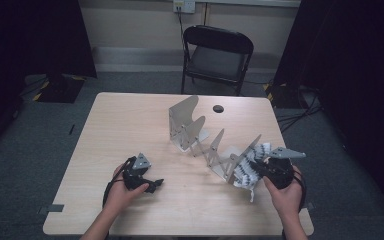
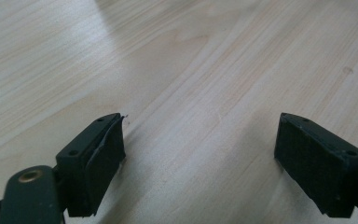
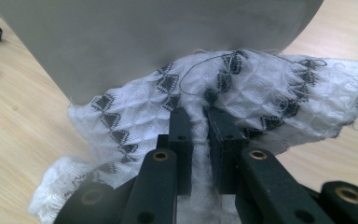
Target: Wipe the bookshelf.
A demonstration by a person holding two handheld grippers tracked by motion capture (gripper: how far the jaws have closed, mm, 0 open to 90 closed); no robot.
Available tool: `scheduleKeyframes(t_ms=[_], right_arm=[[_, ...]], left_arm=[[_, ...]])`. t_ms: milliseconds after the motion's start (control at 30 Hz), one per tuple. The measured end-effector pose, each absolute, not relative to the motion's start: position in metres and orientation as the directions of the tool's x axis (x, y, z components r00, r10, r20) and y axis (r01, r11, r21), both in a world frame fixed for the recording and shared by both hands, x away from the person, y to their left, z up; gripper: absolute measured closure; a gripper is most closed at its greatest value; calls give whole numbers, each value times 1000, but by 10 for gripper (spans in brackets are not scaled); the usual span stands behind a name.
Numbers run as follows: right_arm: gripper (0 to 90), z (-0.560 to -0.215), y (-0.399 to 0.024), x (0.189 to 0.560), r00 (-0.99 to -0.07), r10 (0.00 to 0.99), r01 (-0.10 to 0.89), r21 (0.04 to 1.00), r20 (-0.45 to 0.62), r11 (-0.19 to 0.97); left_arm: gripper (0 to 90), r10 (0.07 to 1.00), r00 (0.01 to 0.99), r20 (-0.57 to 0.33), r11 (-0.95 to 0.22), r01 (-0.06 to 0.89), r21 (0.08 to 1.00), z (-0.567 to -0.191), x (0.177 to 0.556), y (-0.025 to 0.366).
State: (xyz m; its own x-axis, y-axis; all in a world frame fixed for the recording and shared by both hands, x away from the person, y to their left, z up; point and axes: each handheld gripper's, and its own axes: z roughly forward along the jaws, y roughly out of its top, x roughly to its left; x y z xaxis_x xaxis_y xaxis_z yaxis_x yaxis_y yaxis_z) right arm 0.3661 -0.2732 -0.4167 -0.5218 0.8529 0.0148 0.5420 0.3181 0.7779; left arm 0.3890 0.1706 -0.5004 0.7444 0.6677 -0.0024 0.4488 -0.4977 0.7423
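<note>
Hands: two forearms are seen entering from the bottom edge of the high view, each hand wrapped around a black gripper.
Left gripper (image 1: pixel 152 185): it is found at lower left of centre in the high view, resting low over the table (image 1: pixel 130 125). In the left gripper view its two black pads are spread wide apart toward the lower corners, with nothing but bare wood grain between them; the jaws are released.
Right gripper (image 1: pixel 255 167): it is placed at lower right in the high view, a grey three-cornered plate on top. In the right gripper view the jaws are clenched on a fold of cloth at lower centre, the fabric pinched in the narrow gap between the pads.
Cloth (image 3: pixel 242 93): a white waffle-textured cloth with dark triangle motifs and loose threads is held by the right gripper; in the high view it (image 1: pixel 250 165) is bunched against the near end of the rack, right of centre.
Rack (image 1: pixel 200 132): a grey metal divider rack with upright fins is laid out diagonally from frame centre toward lower right; one fin (image 3: pixel 144 42) is seen across the top of the right gripper view, just behind the cloth.
Chair (image 1: pixel 217 55): a black folding chair is set beyond the table, at upper centre.
</note>
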Motion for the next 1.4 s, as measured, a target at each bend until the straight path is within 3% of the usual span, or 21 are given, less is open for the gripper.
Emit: scheduleKeyframes(t_ms=[767, 1400], right_arm=[[792, -479, -260, 365, -516, 856, 624, 704, 44, 340], [797, -461, -265, 350, -519, 852, 610, 728, 69, 313]], left_arm=[[156, 668, 744, -3, -497, 449, 742, -500, 389, 171], [156, 668, 744, -2, -497, 449, 743, -500, 389, 171]])
